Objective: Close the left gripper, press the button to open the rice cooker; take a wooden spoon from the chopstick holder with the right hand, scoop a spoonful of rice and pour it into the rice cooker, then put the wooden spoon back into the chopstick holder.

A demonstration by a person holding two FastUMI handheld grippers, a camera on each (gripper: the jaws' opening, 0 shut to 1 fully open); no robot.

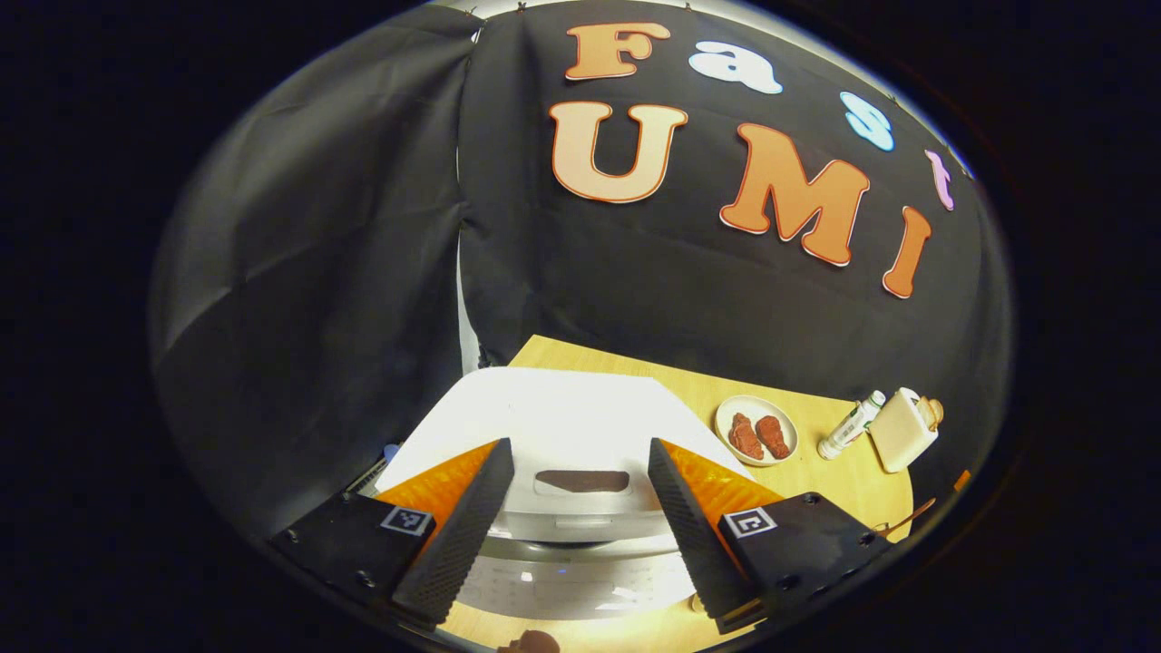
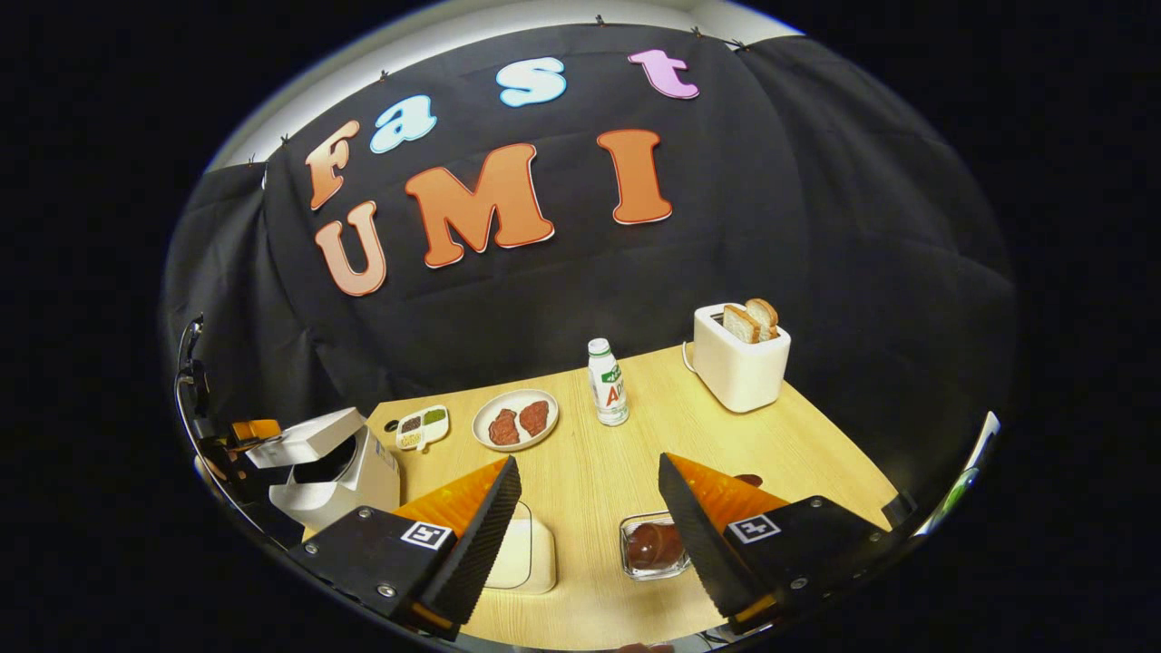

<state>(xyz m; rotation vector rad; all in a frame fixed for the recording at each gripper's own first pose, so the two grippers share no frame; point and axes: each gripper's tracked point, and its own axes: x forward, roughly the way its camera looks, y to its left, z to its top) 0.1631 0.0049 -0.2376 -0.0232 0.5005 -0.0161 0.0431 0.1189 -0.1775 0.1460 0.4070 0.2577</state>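
Note:
The white rice cooker (image 1: 562, 544) sits right below my left gripper (image 1: 579, 444), whose fingers stand wide apart over its front, holding nothing. In the right gripper view the cooker (image 2: 349, 476) is at the far left with its lid (image 2: 299, 438) tilted up and a dark opening under it. My right gripper (image 2: 590, 461) is open above the table. Just beyond its fingers stand a clear holder (image 2: 651, 544) with a brown wooden spoon head inside, and a white rounded box (image 2: 524, 555) partly hidden by one finger.
On the wooden table (image 2: 599, 490) stand a plate with two pieces of meat (image 2: 515, 420), a small condiment dish (image 2: 422, 426), a white bottle (image 2: 607, 381) and a white toaster (image 2: 739, 363) holding bread. Black cloth walls close in the back and sides.

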